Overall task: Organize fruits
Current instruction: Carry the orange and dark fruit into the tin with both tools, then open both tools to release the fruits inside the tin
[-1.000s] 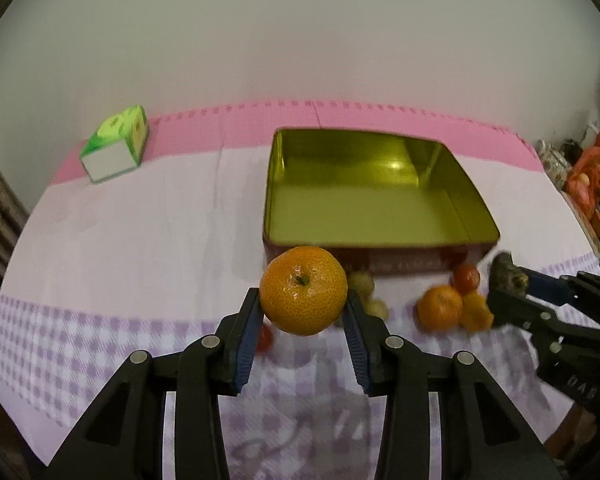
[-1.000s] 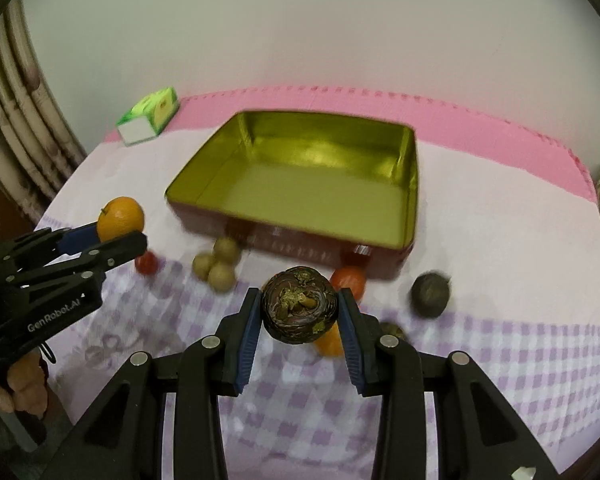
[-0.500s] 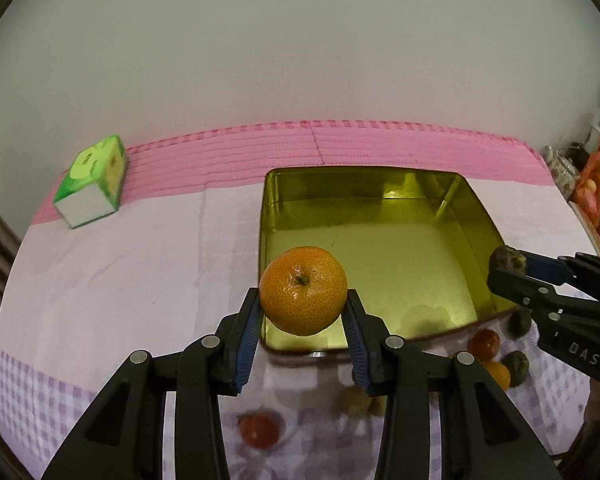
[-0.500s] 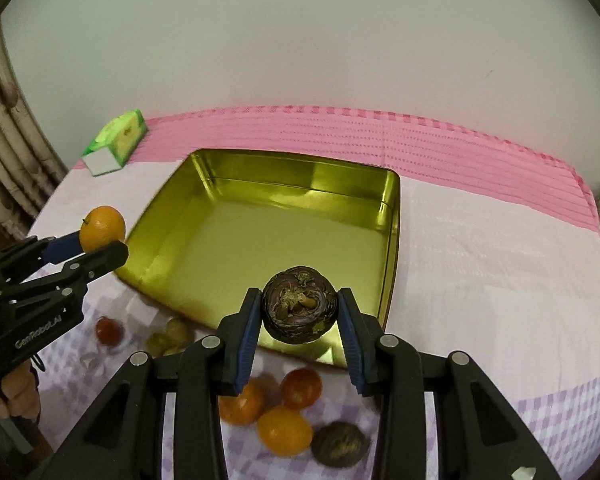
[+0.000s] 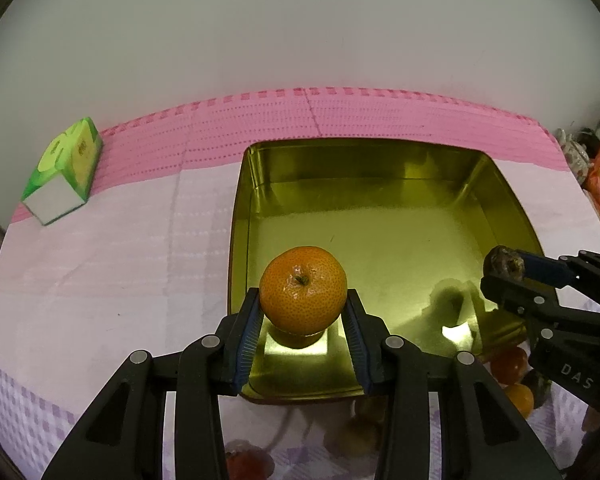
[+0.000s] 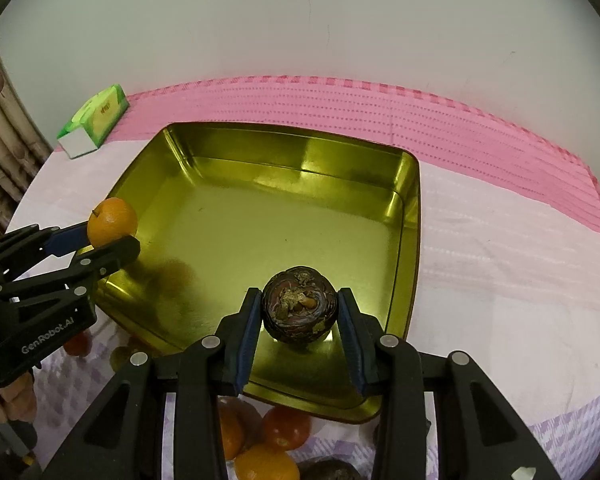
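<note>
A gold square tin (image 5: 380, 184) (image 6: 260, 168) lies open and empty on the pink and white cloth. My left gripper (image 5: 303, 312) is shut on an orange mandarin (image 5: 303, 290) and holds it over the tin's near left edge; it also shows in the right wrist view (image 6: 112, 222). My right gripper (image 6: 299, 314) is shut on a dark brown wrinkled fruit (image 6: 299, 308) and holds it over the tin's near right part; it shows in the left wrist view (image 5: 504, 265).
Loose fruits lie in front of the tin: orange and red ones (image 6: 286, 428) (image 5: 508, 362), pale ones (image 5: 358, 432) and a small red one (image 5: 244, 460). A green tissue box (image 5: 64, 168) (image 6: 94, 122) stands at the far left. A white wall rises behind.
Both grippers have moved forward with their fruits, from above the loose fruit pile to over the tin's near edge. The tin now fills more of both views.
</note>
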The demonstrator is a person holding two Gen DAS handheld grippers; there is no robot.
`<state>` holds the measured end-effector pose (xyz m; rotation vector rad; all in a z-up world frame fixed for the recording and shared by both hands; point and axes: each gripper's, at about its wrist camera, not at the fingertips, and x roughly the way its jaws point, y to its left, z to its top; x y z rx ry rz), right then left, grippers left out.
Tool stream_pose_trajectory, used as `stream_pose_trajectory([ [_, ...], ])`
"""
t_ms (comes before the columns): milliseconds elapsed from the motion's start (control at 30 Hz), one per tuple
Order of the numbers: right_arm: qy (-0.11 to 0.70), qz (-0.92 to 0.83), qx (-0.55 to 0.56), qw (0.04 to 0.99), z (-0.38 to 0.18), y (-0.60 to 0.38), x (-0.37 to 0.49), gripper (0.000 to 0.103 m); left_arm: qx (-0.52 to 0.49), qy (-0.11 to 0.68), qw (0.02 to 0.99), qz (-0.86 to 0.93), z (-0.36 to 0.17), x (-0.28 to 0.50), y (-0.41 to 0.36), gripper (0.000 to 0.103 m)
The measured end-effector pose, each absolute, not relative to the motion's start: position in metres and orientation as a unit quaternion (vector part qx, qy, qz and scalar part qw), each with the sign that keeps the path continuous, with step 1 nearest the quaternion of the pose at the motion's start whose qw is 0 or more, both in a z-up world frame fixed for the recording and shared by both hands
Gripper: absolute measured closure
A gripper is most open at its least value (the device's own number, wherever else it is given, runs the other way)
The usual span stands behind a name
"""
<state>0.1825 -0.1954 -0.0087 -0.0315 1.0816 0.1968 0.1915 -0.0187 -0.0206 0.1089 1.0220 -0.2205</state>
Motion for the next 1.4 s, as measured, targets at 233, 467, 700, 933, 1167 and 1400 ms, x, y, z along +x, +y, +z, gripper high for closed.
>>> stream_pose_trajectory([
  [233,0.52,0.093,-0.017,0.849,-0.014,-0.194,0.184,0.068,0.056,0.495,0.861,-0.107,-0.027,0.193,-0.024,0.062],
  [467,0.523,0.091,-0.015,0.847,-0.016,-0.195,0.186,0.068,0.06,0.502,0.856,-0.106,-0.033,0.196,-0.03,0.062],
  [700,0.526,0.091,-0.013,0.846,-0.019,-0.195,0.188,0.067,0.063,0.507,0.853,-0.103,-0.038,0.196,-0.032,0.062],
  [933,0.526,0.093,-0.009,0.846,-0.019,-0.196,0.188,0.067,0.069,0.508,0.853,-0.099,-0.039,0.194,-0.035,0.061],
  [1167,0.525,0.094,-0.004,0.846,-0.02,-0.197,0.187,0.066,0.071,0.508,0.853,-0.096,-0.039,0.192,-0.036,0.061],
  [1400,0.519,0.094,0.0,0.849,-0.015,-0.199,0.185,0.061,0.073,0.506,0.854,-0.094,-0.036,0.19,-0.035,0.06],
])
